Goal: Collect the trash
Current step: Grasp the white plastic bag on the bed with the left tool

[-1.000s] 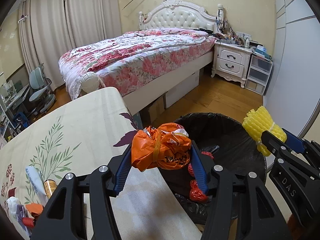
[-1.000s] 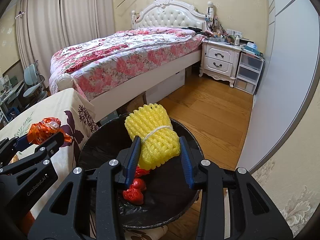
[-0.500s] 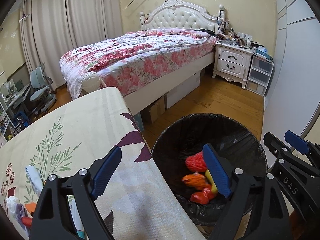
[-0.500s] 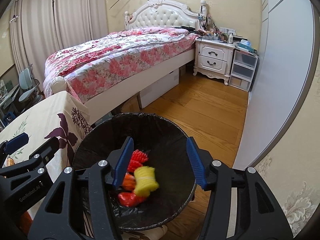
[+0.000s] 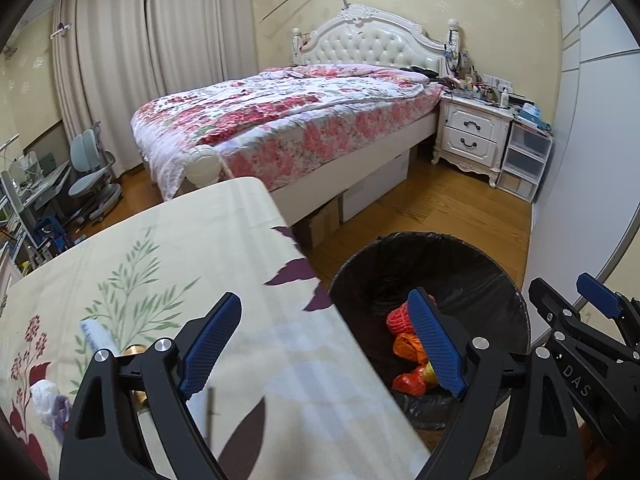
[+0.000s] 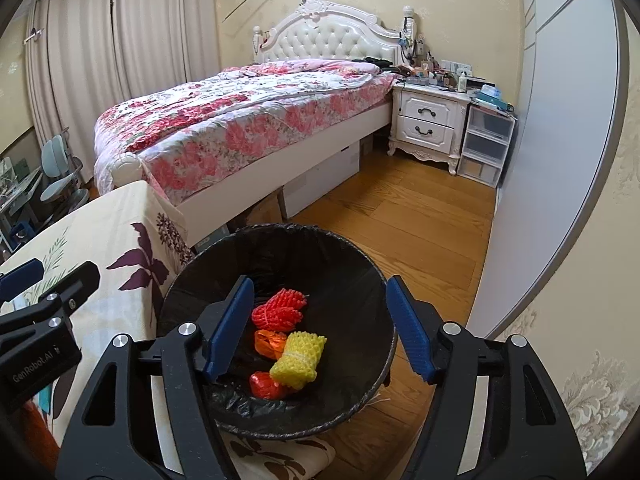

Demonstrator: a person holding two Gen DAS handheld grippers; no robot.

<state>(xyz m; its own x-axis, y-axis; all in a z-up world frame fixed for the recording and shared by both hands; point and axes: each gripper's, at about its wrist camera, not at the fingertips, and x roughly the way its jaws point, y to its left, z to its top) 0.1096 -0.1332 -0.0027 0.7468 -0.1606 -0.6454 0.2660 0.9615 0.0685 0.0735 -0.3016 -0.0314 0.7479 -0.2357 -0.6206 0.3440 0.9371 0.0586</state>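
A black-lined trash bin (image 6: 360, 264) stands on the floor beside the table; it also shows in the left wrist view (image 5: 472, 256). Inside lie a yellow foam net (image 6: 298, 362), a red foam net (image 6: 280, 310), an orange bag (image 6: 270, 344) and a red piece (image 6: 264, 386). My right gripper (image 6: 320, 328) is open and empty above the bin. My left gripper (image 5: 324, 344) is open and empty over the table edge next to the bin. More trash lies on the table at the lower left: a white wrapper (image 5: 96, 334) and a crumpled plastic bag (image 5: 46, 394).
The table has a floral cloth (image 5: 160, 248). A bed with a floral quilt (image 5: 288, 120) stands behind it. A white nightstand (image 5: 472, 136) and plastic drawers (image 5: 524, 160) are at the far right. A white wardrobe door (image 6: 560, 160) lines the right side. Wooden floor (image 6: 400, 216) lies beyond the bin.
Both grippers opened and dropped their loads: the orange bag and the yellow foam net fell into the bin and now lie at its bottom. The left gripper has shifted left over the table.
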